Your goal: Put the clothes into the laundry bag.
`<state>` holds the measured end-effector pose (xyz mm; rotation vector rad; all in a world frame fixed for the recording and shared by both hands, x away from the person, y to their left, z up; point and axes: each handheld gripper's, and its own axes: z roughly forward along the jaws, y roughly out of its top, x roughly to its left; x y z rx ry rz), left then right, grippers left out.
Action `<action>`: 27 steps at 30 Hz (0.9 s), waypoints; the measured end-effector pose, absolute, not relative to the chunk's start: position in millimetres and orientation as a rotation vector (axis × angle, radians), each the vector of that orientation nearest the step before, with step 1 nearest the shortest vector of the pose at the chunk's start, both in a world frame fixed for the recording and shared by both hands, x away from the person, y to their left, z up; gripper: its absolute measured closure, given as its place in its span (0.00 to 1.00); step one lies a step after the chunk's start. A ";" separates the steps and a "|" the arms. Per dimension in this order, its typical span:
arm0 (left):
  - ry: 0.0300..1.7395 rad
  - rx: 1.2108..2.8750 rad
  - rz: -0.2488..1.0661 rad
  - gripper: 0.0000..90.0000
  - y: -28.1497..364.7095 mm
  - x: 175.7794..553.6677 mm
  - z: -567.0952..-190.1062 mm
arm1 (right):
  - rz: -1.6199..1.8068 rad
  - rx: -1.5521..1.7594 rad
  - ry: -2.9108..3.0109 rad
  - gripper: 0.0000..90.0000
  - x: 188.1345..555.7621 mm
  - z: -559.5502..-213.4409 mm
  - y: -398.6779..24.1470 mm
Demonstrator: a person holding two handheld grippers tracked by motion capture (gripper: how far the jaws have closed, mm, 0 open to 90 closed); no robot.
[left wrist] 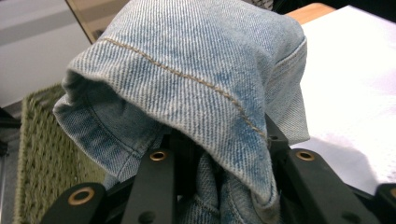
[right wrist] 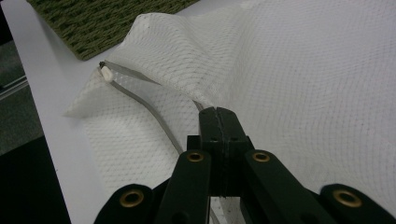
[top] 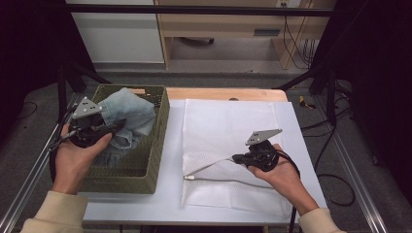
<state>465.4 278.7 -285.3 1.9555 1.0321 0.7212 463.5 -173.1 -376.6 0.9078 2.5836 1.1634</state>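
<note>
On the near part of the table (top: 165, 194) a white mesh bag (top: 228, 131) lies flat, its grey zipper (top: 218, 180) along the near edge. The right gripper (top: 236, 158) has its jaws fully closed, pinching the bag's upper layer at the zipper and lifting it into a tent; the right hand (top: 282, 177) holds it low and level. To the left stands a green woven basket (top: 155, 150). The left gripper (top: 114, 127), jaws partly closed, clamps pale blue jeans (left wrist: 196, 70), raised above the basket. The left hand (top: 75, 158) is angled toward the bag.
</note>
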 end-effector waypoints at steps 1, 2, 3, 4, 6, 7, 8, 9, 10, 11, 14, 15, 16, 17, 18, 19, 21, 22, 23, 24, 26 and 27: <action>1.017 1.960 0.721 0.74 276.8 463.4 -283.1 | 1.160 0.903 2.586 1.00 463.8 -375.8 -172.9; 1.009 1.960 0.720 0.74 275.0 461.7 -281.7 | 1.155 0.903 2.588 1.00 464.0 -374.8 -172.8; 0.995 1.960 0.719 0.74 271.9 459.2 -279.2 | 1.161 0.903 2.586 1.00 464.2 -374.3 -172.7; 0.982 1.960 0.718 0.74 268.3 456.7 -277.0 | 1.163 0.902 2.582 1.00 464.5 -372.6 -172.9; 0.961 1.962 0.720 0.74 262.8 453.3 -273.5 | 1.167 0.897 2.579 1.00 464.6 -369.8 -173.4; 0.950 1.969 0.718 0.74 260.0 451.3 -271.1 | 1.171 0.900 2.575 1.00 464.2 -368.5 -173.5; 0.939 1.966 0.717 0.74 257.0 449.4 -269.2 | 1.176 0.903 2.572 1.00 464.0 -367.4 -174.0; 0.930 1.961 0.717 0.74 254.9 448.3 -267.8 | 1.178 0.908 2.573 1.00 463.7 -366.4 -174.5; 0.916 1.961 0.720 0.74 251.9 446.7 -265.6 | 1.179 0.907 2.575 1.00 463.7 -365.8 -175.0; 0.911 1.953 0.713 0.74 248.9 445.3 -264.5 | 1.178 0.909 2.578 1.00 463.7 -365.1 -175.5; 0.887 1.953 0.700 0.74 239.5 441.1 -262.1 | 1.171 0.913 2.579 1.00 463.3 -363.8 -175.7; 0.874 1.958 0.698 0.74 235.9 439.7 -261.4 | 1.171 0.917 2.577 1.00 463.4 -363.2 -175.7; 0.861 1.965 0.694 0.74 232.4 438.3 -260.7 | 1.169 0.919 2.578 1.00 463.6 -362.8 -175.5; 0.850 1.962 0.688 0.74 228.4 437.0 -260.3 | 1.165 0.923 2.581 1.00 463.7 -362.3 -175.2; 0.840 1.966 0.685 0.74 224.8 435.7 -259.9 | 1.168 0.920 2.582 1.00 464.4 -362.5 -174.8; 0.828 1.971 0.682 0.74 221.1 434.3 -259.4 | 1.167 0.917 2.584 1.00 464.9 -362.8 -174.3; 0.803 1.975 0.676 0.74 213.5 431.5 -259.3 | 1.164 0.920 2.589 1.00 465.8 -363.5 -173.1; 0.797 1.970 0.664 0.74 209.2 430.3 -259.5 | 1.166 0.918 2.591 1.00 466.5 -364.1 -172.6; 0.790 1.971 0.656 0.74 206.4 429.5 -259.6 | 1.168 0.920 2.590 1.00 467.1 -364.6 -172.2; 0.777 1.975 0.647 0.74 201.5 428.2 -259.6 | 1.166 0.925 2.592 1.00 467.5 -364.9 -171.9; 0.752 1.985 0.641 0.74 192.7 425.5 -259.7 | 1.162 0.928 2.594 1.00 469.0 -365.6 -171.2; 0.745 1.983 0.635 0.74 189.2 424.5 -259.9 | 1.162 0.928 2.595 1.00 469.5 -365.6 -170.8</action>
